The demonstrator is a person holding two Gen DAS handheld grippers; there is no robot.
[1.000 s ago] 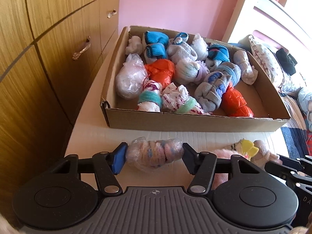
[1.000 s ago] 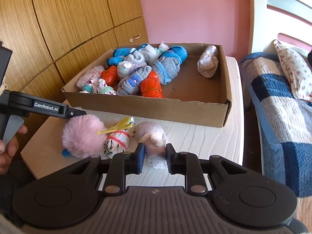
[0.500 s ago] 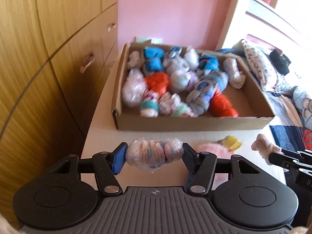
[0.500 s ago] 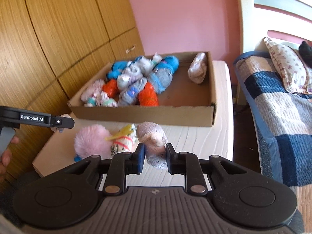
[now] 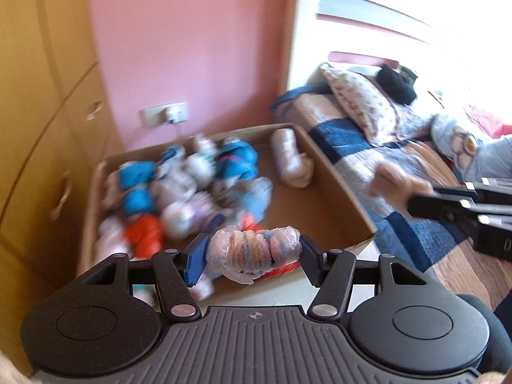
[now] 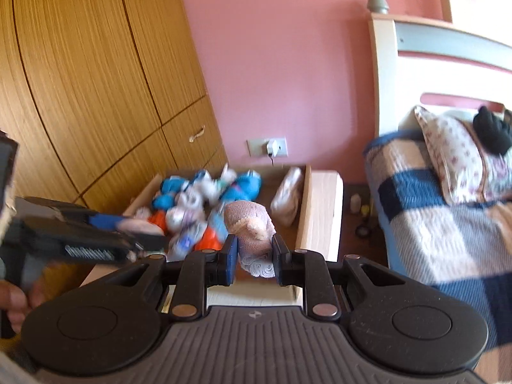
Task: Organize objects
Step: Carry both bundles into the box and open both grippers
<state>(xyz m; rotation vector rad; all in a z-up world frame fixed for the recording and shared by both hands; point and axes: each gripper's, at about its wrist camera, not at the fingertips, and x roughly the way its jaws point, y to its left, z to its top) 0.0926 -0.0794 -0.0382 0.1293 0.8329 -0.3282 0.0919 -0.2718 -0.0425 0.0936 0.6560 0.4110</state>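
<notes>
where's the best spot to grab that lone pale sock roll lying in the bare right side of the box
Grip the pale sock roll across its middle, coming from above. It lies flat as a long bundle running toward the back of the cardboard box, apart from the piled socks, so its long sides look free. Likely keep the jaws clear of the nearby right wall.

The rolled bundles [image 5: 192, 192] in the cardboard box [image 5: 336, 192] were smeared by motion blur in the left wrist view, so their patterns could not be told apart (only patches of blue, orange and white came through). The plastic-wrapped roll [image 5: 252, 251] hid part of the orange bundles behind it. The right gripper [image 5: 412, 200] was cut off by the right edge, the pinkish thing at its tip only a blur. In the right wrist view the left gripper [image 6: 150, 238] was streaked, and the picture's edge cropped the hand [image 6: 14, 304] on its handle.
</notes>
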